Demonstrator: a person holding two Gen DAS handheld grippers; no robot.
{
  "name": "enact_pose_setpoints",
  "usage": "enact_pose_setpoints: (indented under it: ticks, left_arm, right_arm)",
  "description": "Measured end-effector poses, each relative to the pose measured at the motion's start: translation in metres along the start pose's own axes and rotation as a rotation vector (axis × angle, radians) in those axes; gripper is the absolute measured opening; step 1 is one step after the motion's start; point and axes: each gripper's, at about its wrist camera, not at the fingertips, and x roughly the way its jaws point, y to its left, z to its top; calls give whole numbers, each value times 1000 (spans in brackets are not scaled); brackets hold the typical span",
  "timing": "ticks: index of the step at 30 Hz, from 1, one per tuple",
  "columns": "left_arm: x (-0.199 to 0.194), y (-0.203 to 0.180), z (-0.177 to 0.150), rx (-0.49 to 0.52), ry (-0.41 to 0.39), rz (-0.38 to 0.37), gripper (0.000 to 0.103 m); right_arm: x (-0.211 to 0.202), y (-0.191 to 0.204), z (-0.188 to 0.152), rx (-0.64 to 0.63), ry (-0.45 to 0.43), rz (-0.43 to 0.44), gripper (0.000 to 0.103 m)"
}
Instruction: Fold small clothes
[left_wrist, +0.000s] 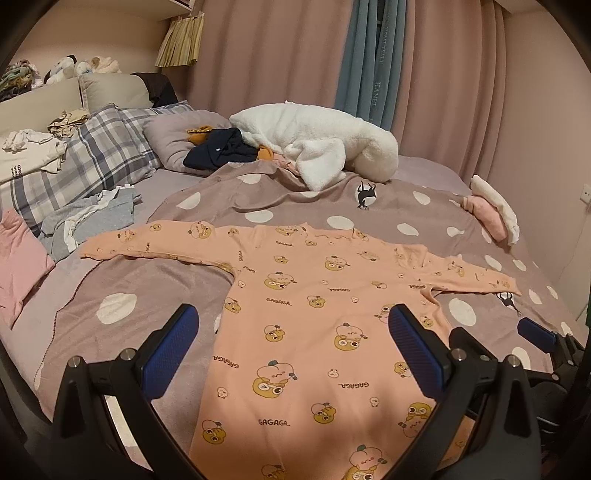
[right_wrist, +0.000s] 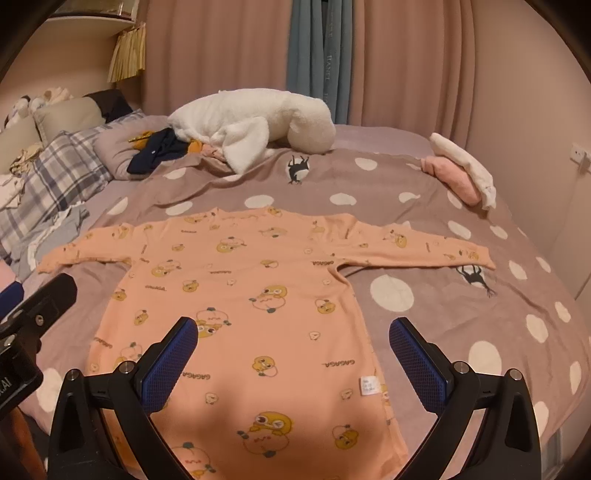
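On the bed, across the near half of a mauve blanket with large white dots (left_wrist: 122, 295), a peach long-sleeved top printed with yellow cartoon ducks and the word GAGAGA (left_wrist: 314, 325) lies flat, its hem toward the near edge and its neck toward the far edge; both sleeves are stretched straight out sideways, one toward the bed's left edge, one toward its right; a small white care label (right_wrist: 369, 386) shows on the cloth near the right side seam. The left gripper (left_wrist: 295, 350) hovers above the lower body of the top with its blue-padded fingers (left_wrist: 170, 354) spread wide, nothing between them; the right gripper (right_wrist: 293, 360) hangs likewise over the hem area, its jaws wide apart and empty, the right-hand finger over bare blanket just beside the seam. At the far edge a fluffy white plush blanket (left_wrist: 317, 144) lies heaped, touching a dark navy garment (left_wrist: 218, 149) on a grey pillow (left_wrist: 170, 136); a blue-and-white plaid pillow (left_wrist: 92, 147) sits toward the far left corner; a folded pink and white cloth pile (left_wrist: 491, 210) rests by the right edge; crumpled grey clothes (left_wrist: 88, 221) and a flat pink garment (left_wrist: 18, 262) lie along the left edge.
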Motion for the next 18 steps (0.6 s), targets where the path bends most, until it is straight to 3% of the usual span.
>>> enact_pose_setpoints:
  ticks: [18]
  left_arm:
    - [3,-8,-2,28,8,5,103]
  right_arm:
    - [5,0,0,-14,21,-12,103]
